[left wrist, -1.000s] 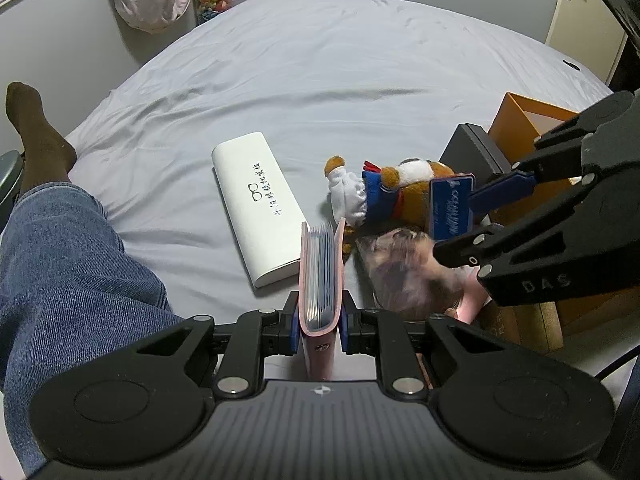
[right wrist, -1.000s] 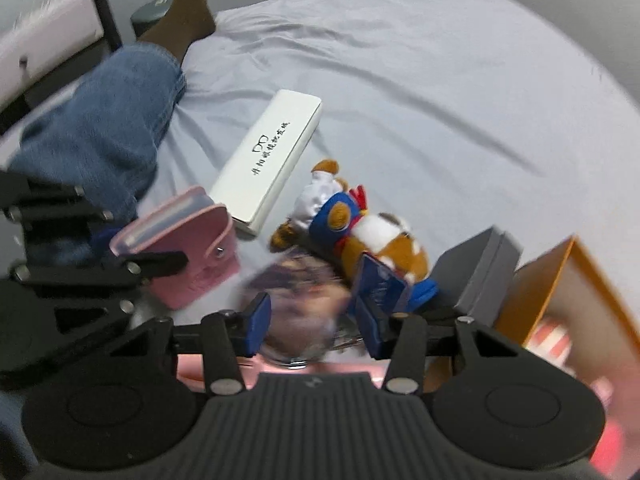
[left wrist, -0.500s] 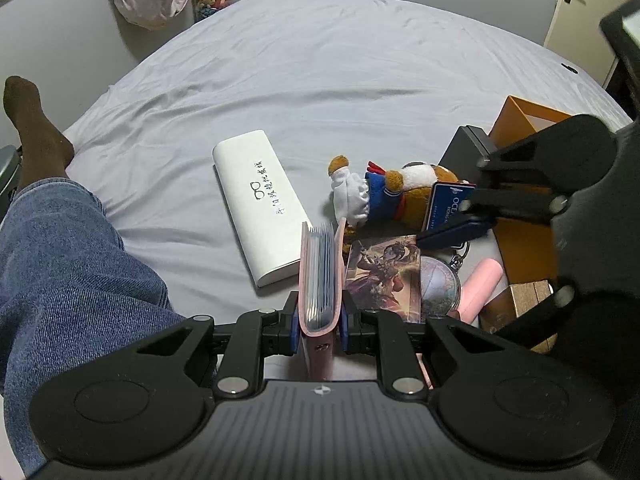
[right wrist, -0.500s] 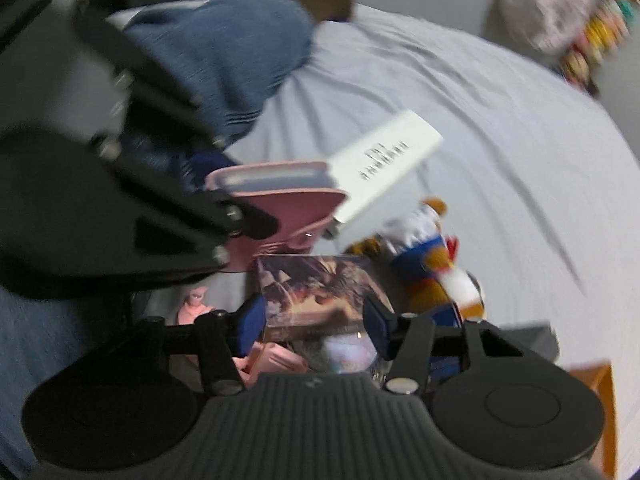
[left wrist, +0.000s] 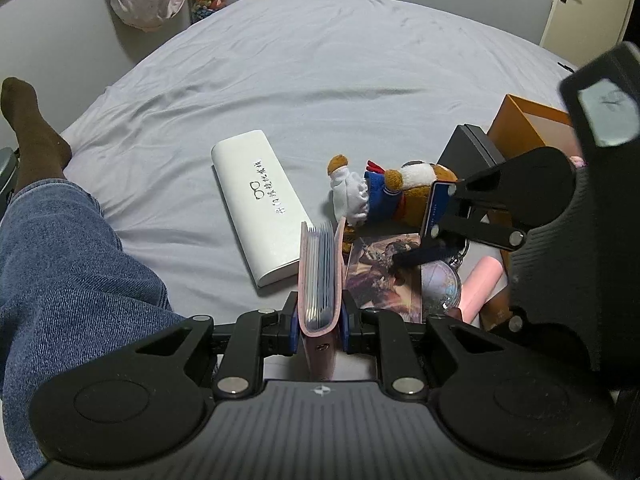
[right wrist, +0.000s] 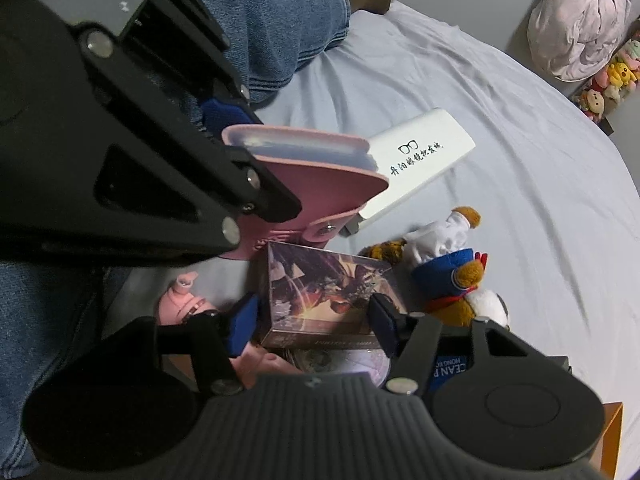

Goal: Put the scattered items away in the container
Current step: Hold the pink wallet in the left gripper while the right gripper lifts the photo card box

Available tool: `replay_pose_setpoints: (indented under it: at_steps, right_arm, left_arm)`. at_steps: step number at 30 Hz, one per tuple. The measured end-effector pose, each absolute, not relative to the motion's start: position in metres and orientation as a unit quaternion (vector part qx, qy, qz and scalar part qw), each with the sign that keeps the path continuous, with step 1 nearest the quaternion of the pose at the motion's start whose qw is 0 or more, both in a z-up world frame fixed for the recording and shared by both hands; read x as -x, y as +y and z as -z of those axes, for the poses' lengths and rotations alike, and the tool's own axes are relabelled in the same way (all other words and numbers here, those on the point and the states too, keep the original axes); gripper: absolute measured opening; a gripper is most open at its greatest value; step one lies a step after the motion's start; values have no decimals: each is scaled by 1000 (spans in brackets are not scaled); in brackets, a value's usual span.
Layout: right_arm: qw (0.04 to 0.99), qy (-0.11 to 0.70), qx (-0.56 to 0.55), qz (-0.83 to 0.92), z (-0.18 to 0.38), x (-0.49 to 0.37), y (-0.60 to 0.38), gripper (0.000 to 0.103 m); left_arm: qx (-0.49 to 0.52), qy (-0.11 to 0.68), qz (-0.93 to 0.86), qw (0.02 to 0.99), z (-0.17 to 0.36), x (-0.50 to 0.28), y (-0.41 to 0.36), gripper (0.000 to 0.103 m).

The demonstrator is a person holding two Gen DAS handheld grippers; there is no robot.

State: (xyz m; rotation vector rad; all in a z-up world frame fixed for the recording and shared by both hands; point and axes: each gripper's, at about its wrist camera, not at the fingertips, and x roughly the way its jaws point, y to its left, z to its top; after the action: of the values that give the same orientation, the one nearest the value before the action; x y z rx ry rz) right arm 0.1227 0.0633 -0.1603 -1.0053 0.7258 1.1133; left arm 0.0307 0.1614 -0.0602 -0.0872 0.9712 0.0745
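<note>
My left gripper point(left wrist: 320, 320) is shut on an upright pink card holder point(left wrist: 320, 272), held just above the bed. Right beside it a picture-printed box point(right wrist: 328, 284) lies on the sheet. My right gripper point(right wrist: 314, 320) straddles that box, jaws closing, pads next to its sides with a sliver of gap on the left. The orange container point(left wrist: 528, 124) stands at the far right, and a corner point(right wrist: 610, 440) of it shows in the right wrist view. Behind the box lie a plush toy point(left wrist: 384, 196) and a white glasses case point(left wrist: 260, 208).
A dark grey box point(left wrist: 468, 152) leans against the container. A blue card point(left wrist: 434, 204), a clear round keychain point(left wrist: 440, 284), a pink tube point(left wrist: 480, 288) and a pink figure point(right wrist: 184, 296) crowd around the picture box. A person's jeans leg point(left wrist: 60, 260) lies on the left. Open sheet point(left wrist: 340, 72) stretches beyond.
The right gripper rolled and sank over the picture box, which was blurred between its jaws a second ago and now lies on the sheet. The left gripper and card holder stayed still.
</note>
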Motion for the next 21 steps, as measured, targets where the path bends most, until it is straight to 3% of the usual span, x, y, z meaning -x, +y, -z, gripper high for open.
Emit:
replay_pose_setpoints:
  at_steps: [6,8,11,17,20,21]
  right_arm:
    - [699,341,396,-488,136,-134,53,30]
    - [711,346,371,-487,128,-140,48,16]
    - [748,313,373,-451,122,-145,46,10]
    - [731,337,351,-478,122,-152,40,14]
    - [699,318,393,-506,130,-135,44,38]
    - [687,317,406,-512,135,-130,46,39]
  left_arm:
    - [60,466,-42,882,59,-31,166,21]
    - [59,465,-42,882,59,-32,166,21]
    - [52,465,-41,883,59,-31,164,22]
    - [52,465,-39,883,59,-30,164,22]
    - [51,466,-37,883,59,-30,164,22]
    - [50,466,-36,882,59,-30,164,22]
